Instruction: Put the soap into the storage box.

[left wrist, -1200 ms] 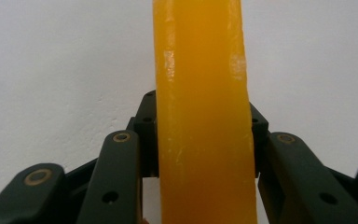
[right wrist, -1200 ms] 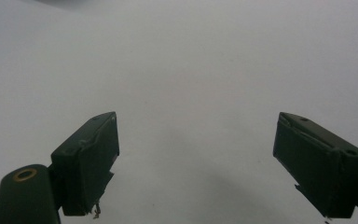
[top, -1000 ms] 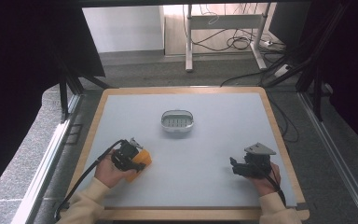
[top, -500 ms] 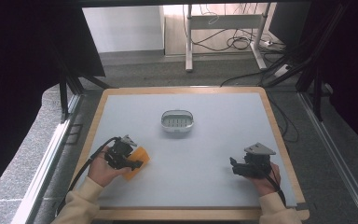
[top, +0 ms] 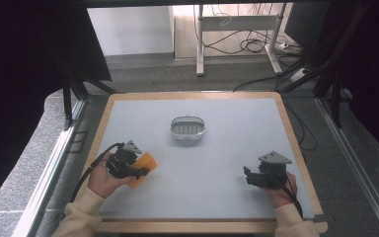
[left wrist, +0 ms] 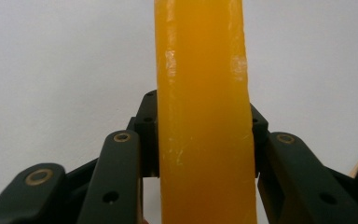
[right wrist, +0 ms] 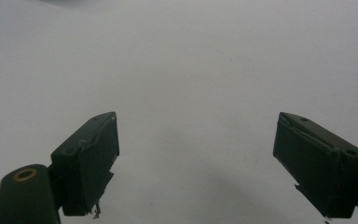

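Note:
An orange bar of soap sits at the table's near left, clamped edge-on between the jaws of my left gripper. In the left gripper view the orange soap stands upright between the two black jaws, which press on both its sides. A small grey oval soap dish with a ribbed floor rests mid-table, well beyond both hands. My right gripper lies low at the near right, open, with bare table between its fingertips.
The grey table top has a raised wooden rim. Beyond the far edge are a desk frame and cables on the floor. Black cables trail from both grippers toward the person.
My left gripper has turned and shifted slightly left with the soap, which now shows a flatter orange face. The right gripper has stayed put.

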`<state>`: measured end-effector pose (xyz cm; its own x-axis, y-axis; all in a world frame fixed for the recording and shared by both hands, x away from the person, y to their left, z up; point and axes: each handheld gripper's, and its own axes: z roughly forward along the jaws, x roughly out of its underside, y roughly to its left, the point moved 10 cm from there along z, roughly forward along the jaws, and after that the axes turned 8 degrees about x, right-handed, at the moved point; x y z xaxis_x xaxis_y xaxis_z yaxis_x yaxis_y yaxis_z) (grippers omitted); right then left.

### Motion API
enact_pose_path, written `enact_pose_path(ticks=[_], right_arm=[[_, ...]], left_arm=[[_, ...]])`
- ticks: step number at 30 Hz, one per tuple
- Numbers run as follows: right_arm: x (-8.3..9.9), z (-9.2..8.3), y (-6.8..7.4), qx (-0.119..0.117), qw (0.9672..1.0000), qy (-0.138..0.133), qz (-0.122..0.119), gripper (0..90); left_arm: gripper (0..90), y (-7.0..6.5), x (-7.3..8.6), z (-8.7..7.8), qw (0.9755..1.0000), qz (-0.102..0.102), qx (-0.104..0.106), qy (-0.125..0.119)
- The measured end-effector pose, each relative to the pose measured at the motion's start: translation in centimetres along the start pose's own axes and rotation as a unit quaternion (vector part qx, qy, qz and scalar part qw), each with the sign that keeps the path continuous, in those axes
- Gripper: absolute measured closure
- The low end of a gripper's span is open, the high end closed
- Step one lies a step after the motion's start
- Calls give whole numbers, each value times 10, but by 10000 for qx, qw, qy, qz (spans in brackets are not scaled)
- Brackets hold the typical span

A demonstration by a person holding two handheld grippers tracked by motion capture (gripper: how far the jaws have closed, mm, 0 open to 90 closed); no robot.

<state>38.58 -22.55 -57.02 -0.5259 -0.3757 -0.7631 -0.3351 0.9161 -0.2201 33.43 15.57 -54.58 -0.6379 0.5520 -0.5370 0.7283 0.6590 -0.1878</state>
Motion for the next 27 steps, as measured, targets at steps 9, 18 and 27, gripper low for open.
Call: enact_pose_path(ticks=[9,18,27], right_arm=[[0,0,0,3,10000,4,3,148],[0,0,0,18,10000,12,45,148],[-3,-2,2,-64,9999,-52,80,148]], left_arm=[[621,0,-1,-4,10000,35,36,-29],[621,0,-4,-7,9999,104,49,-82],[621,-6,-14,-7,9996,160,208,-130]])
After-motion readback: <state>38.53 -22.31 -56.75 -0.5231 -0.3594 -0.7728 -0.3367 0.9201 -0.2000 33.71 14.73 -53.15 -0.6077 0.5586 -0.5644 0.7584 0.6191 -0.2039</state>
